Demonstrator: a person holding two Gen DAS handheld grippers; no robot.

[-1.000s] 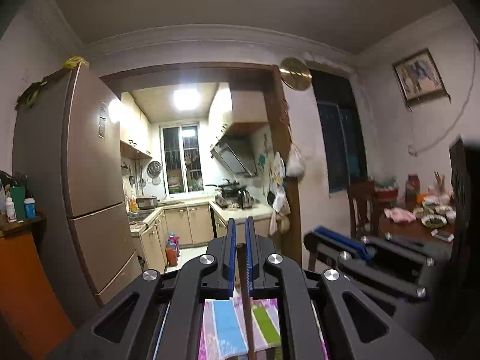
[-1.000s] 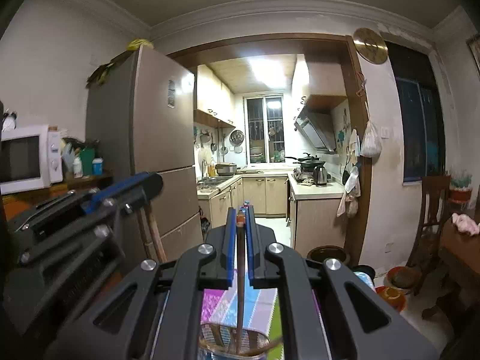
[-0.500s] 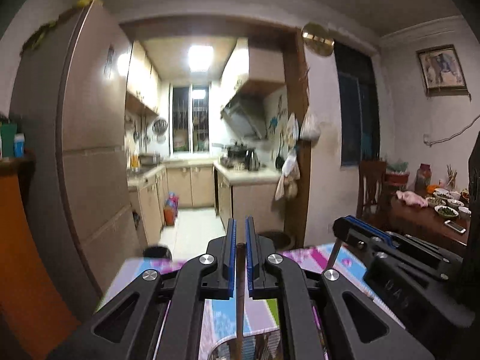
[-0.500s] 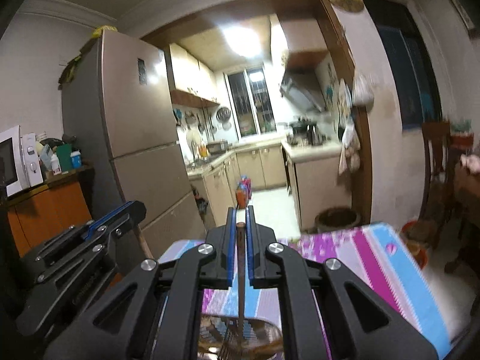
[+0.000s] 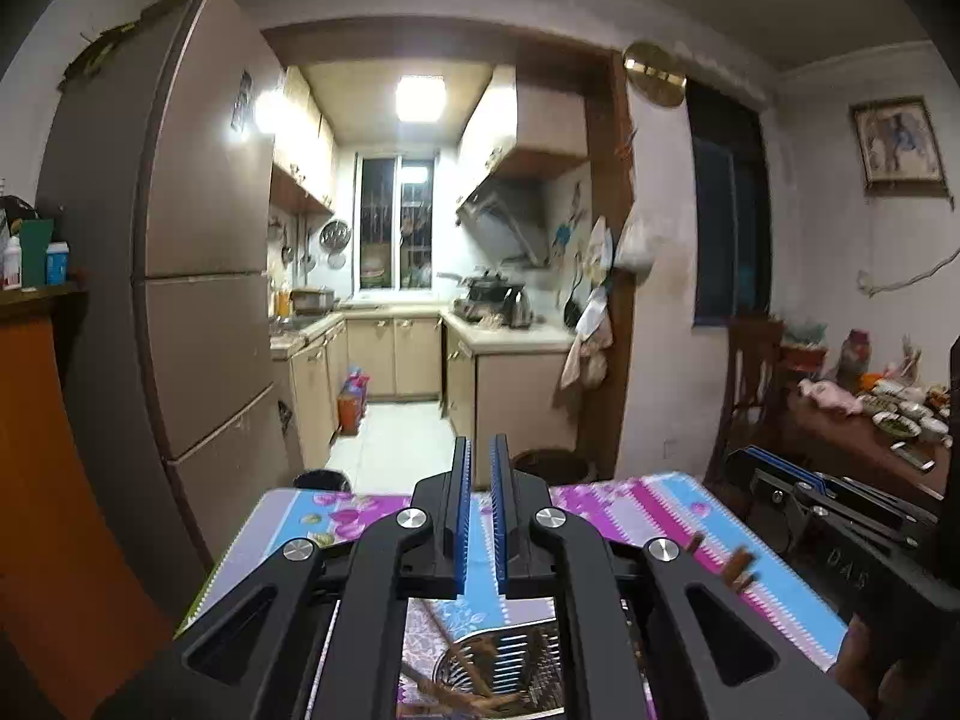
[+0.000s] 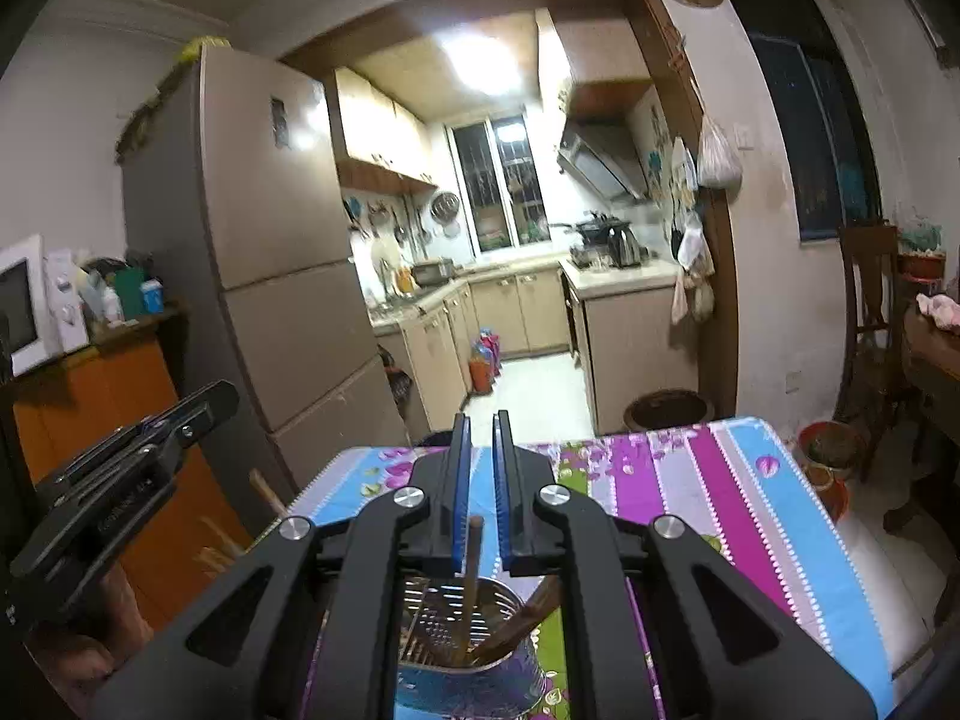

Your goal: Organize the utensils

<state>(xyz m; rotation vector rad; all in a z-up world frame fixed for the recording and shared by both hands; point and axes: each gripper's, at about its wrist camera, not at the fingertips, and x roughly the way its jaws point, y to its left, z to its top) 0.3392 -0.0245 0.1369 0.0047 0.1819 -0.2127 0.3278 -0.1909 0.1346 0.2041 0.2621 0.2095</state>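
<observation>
A perforated metal utensil holder stands on a striped floral tablecloth, directly below both grippers; it also shows in the left wrist view. Brown wooden chopsticks stand in it. My right gripper is open just above the holder, and one chopstick tip rises between its jaws without being gripped. My left gripper is open and empty above the holder. More chopstick ends stick out to the right of the left gripper. Each gripper shows at the edge of the other's view.
A tall fridge stands left of the table, with an orange cabinet and a microwave beside it. A dark bin sits past the table's far edge. A dining table with dishes is at right.
Both grippers have opened and let go of the chopsticks they held, which now stand in the holder. Both views have tilted down, showing more of the table.
</observation>
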